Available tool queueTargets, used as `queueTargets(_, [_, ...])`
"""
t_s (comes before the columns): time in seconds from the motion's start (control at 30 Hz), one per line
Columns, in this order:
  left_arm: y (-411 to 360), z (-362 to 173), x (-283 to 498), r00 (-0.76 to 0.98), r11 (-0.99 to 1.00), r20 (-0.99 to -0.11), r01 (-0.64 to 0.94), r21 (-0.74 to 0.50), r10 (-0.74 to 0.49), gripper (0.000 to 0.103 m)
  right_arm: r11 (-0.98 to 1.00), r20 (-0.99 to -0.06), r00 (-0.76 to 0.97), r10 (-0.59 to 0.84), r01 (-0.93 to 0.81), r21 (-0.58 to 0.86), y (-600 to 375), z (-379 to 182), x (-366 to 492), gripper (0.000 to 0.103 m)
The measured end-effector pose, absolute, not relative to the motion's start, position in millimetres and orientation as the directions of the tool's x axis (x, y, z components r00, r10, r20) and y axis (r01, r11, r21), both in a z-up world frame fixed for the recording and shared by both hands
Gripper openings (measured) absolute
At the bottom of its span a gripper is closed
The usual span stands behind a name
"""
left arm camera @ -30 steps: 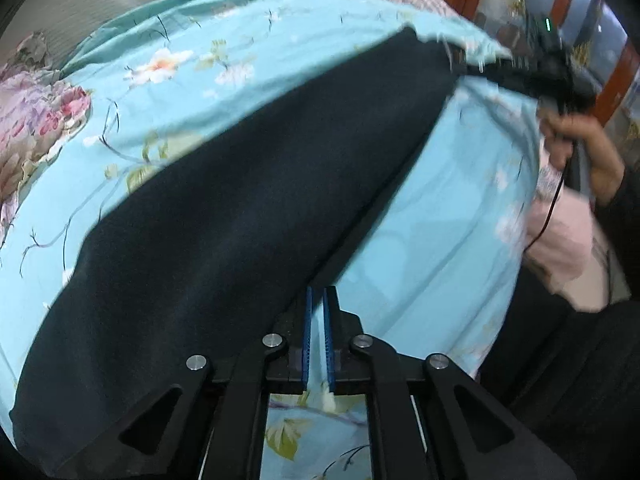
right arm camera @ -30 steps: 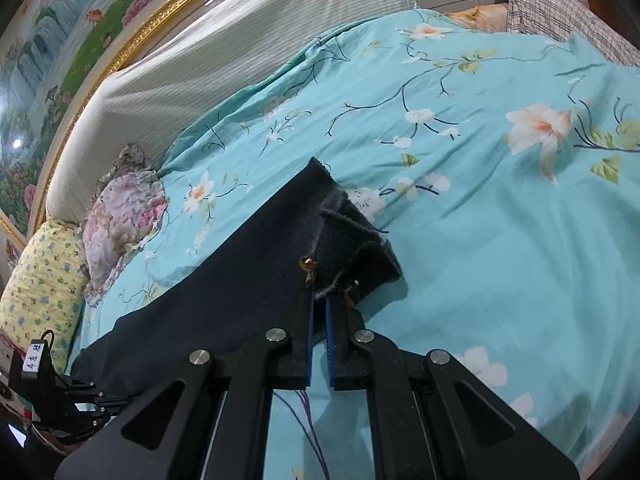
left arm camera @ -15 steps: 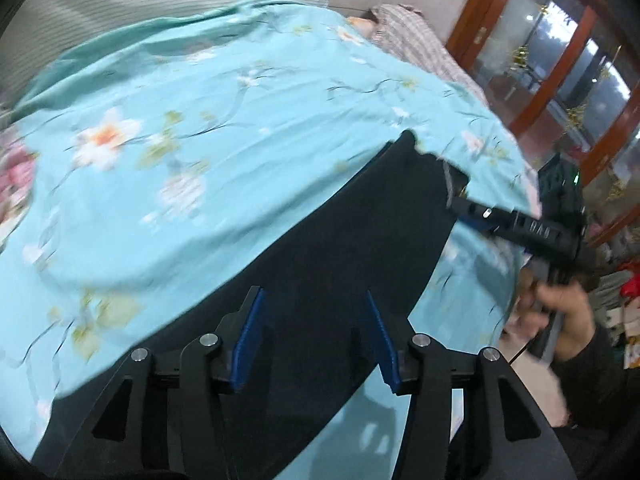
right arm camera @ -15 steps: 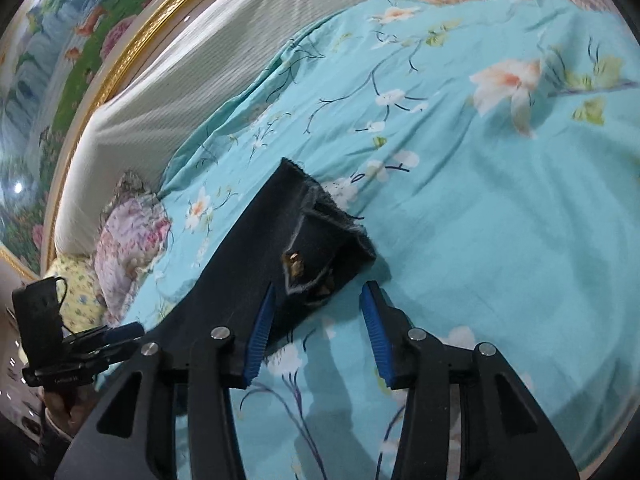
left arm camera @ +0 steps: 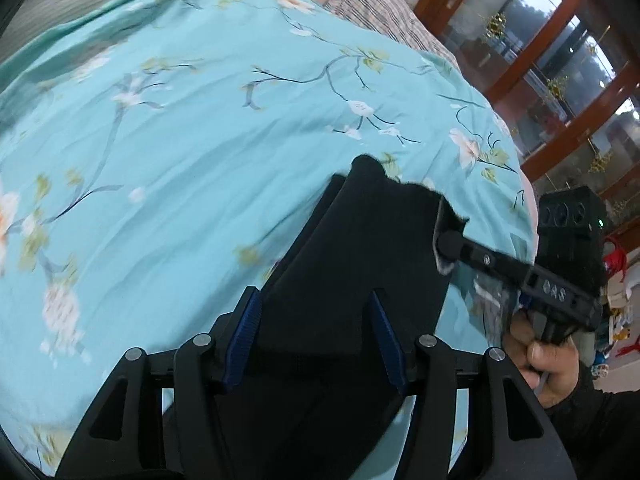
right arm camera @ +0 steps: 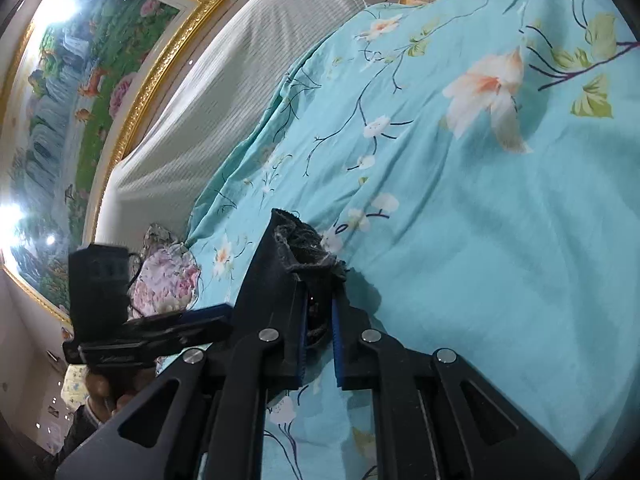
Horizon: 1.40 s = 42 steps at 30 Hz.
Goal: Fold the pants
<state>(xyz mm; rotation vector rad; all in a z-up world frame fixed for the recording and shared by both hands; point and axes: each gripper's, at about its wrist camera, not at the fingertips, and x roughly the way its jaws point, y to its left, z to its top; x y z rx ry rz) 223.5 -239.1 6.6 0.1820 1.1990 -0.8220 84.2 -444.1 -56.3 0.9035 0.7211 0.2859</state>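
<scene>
Dark navy pants [left arm camera: 360,264] lie on the turquoise floral bedspread [left arm camera: 192,152], folded lengthwise, running from my left gripper toward the bed's right edge. My left gripper [left arm camera: 316,320] is open, its blue pads [left arm camera: 245,324] spread either side of the pants near the fabric. My right gripper [right arm camera: 319,320] is nearly closed around the frayed hem end of the pants [right arm camera: 296,248], fabric between its pads. The right gripper also shows in the left wrist view [left arm camera: 452,244], at the pants' far corner. The left gripper shows in the right wrist view [right arm camera: 216,318].
A grey striped headboard cushion [right arm camera: 224,92] and a gold-framed painting [right arm camera: 76,92] stand behind the bed. A floral pillow [right arm camera: 168,276] lies at the bed's head. A plaid cloth [left arm camera: 380,16] lies at the far end. Wooden glass doors [left arm camera: 560,80] stand beyond the bed's right edge.
Both grippers let go of the pants and opened half a second ago. The left has moved along the pants and stays open. The right has closed again around the hem end.
</scene>
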Motion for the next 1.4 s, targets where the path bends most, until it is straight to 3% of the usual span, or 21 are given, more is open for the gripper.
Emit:
queueTargets(0.2, [-275, -13, 253, 0.036, 0.678, -0.887, 0.660, -0.325, -0.461, 0.051, 0.597, -0.442, 0.731, 0.520, 0.059, 0.800, -445, -57, 85, 0.011])
queueTargets(0.27, [-279, -15, 258, 0.029, 0.674, -0.880, 0.655, -0.341, -0.473, 0.041, 0.594, -0.440, 0.731, 0.522, 0.059, 0.802, -446, -58, 86, 0.011])
queueTargets(0.33, [-281, -14, 263, 0.021, 0.671, -0.868, 0.643, -0.369, -0.497, 0.019, 0.593, -0.440, 0.730, 0.523, 0.058, 0.803, -447, -59, 86, 0.011])
queueTargets(0.4, [-281, -11, 262, 0.039, 0.675, -0.857, 0.634, -0.377, -0.515, 0.012, 0.590, -0.438, 0.729, 0.526, 0.058, 0.805, -448, -59, 86, 0.011])
queueTargets(0.73, [-246, 31, 228, 0.117, 0.638, -0.764, 0.638, -0.432, -0.634, 0.010, 0.559, -0.345, 0.736, 0.583, -0.054, 0.828, -436, -29, 78, 0.011])
queueTargets(1.1, [-176, 81, 186, 0.224, 0.636, -0.667, 0.609, -0.474, -0.711, 0.010, 0.392, -0.153, 0.626, 0.765, -0.263, 0.882, -393, 10, 73, 0.011])
queueTargets(1.4, [-97, 83, 151, 0.313, 0.681, -0.632, 0.538, -0.496, -0.708, 0.010, 0.338, -0.145, 0.471, 0.870, -0.355, 0.872, -326, 19, 77, 0.011])
